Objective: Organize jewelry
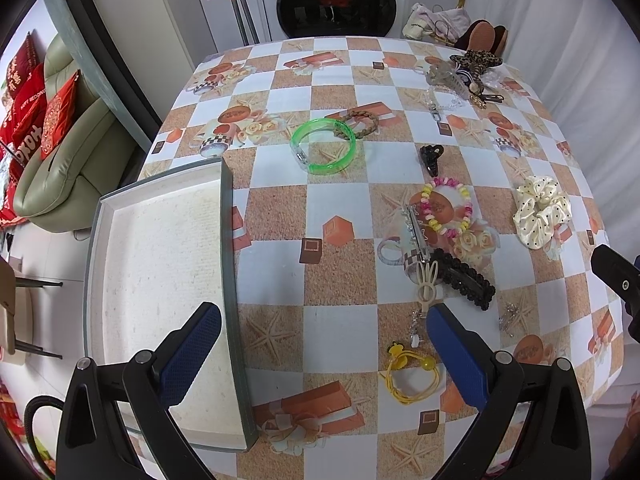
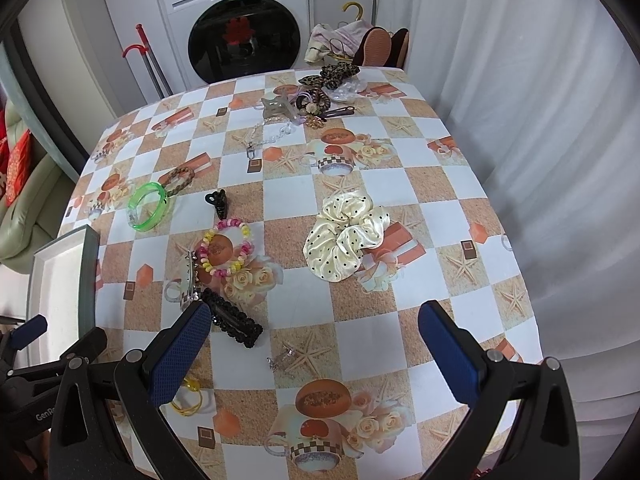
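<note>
Both tools hang above the table with nothing between their blue pads: the left gripper (image 1: 324, 316) is spread wide at the bottom of its view, and the right gripper (image 2: 316, 312) is equally wide at the bottom of its own.

The shallow white-lined tray with a grey rim (image 1: 228, 240) sits in the lower left of the left view and holds nothing. All the jewellery lies loose on the checked orange-and-white tablecloth (image 1: 340, 240).

By my count there is one of each:
- a translucent green plastic bangle (image 1: 323, 146), upper centre, touching a brown braided band (image 1: 362, 122);
- a small black claw clip (image 1: 431, 157);
- a pink-and-yellow beaded bracelet (image 1: 446, 210);
- a cream polka-dot satin scrunchie (image 2: 346, 232), centre of the right view;
- a black beaded snap clip (image 2: 232, 322), just beside the right gripper's left pad;
- a silver metal clip (image 1: 416, 228);
- a cream rabbit-shaped clip (image 1: 428, 284);
- a yellow elastic hair tie with charms (image 1: 412, 376), lower centre.

A tangled heap (image 1: 468, 76) in the upper right is too mixed to count.

The bangle is probably stiff, light and slick; pinching across its wall should hold best. The scrunchie is soft and should compress anywhere. The beaded bracelet is likely to flop, so gripping one stretch of beads seems safest.
</note>
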The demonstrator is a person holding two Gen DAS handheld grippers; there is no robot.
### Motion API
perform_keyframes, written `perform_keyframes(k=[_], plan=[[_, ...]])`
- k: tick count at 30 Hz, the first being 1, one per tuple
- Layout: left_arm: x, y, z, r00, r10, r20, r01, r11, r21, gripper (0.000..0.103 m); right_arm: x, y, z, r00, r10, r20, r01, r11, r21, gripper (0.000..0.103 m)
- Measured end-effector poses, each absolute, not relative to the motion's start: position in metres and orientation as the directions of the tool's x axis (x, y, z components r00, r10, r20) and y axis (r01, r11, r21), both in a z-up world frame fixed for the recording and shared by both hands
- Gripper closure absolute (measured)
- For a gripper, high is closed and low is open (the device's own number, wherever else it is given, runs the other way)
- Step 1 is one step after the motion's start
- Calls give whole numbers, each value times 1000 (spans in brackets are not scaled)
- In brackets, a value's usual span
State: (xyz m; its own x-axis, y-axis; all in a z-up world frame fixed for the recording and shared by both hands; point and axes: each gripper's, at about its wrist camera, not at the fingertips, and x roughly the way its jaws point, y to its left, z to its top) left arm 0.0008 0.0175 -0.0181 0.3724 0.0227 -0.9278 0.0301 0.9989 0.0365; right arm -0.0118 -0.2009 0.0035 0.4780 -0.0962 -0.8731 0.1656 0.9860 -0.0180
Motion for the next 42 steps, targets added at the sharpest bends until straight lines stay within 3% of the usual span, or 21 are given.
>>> perform_keyframes(k=[25, 29, 35, 42], plan=[[7, 10, -24, 367, 13, -930, 44, 999, 31, 0, -7, -204, 0, 467, -97, -879, 168, 986, -20, 0], [18, 6, -37, 348, -26, -937, 66, 998, -3, 0, -2, -210, -9, 449, -94, -888, 172, 985, -18, 0], [47, 6, -60, 289, -174, -941, 47, 985, -168, 0, 9, -234, -31, 400, -94, -912, 208, 978, -10, 0], [73, -14, -83, 273, -182, -945, 86, 983, -164, 0, 31, -261, -56, 354, -94, -930, 250, 968, -3, 0]])
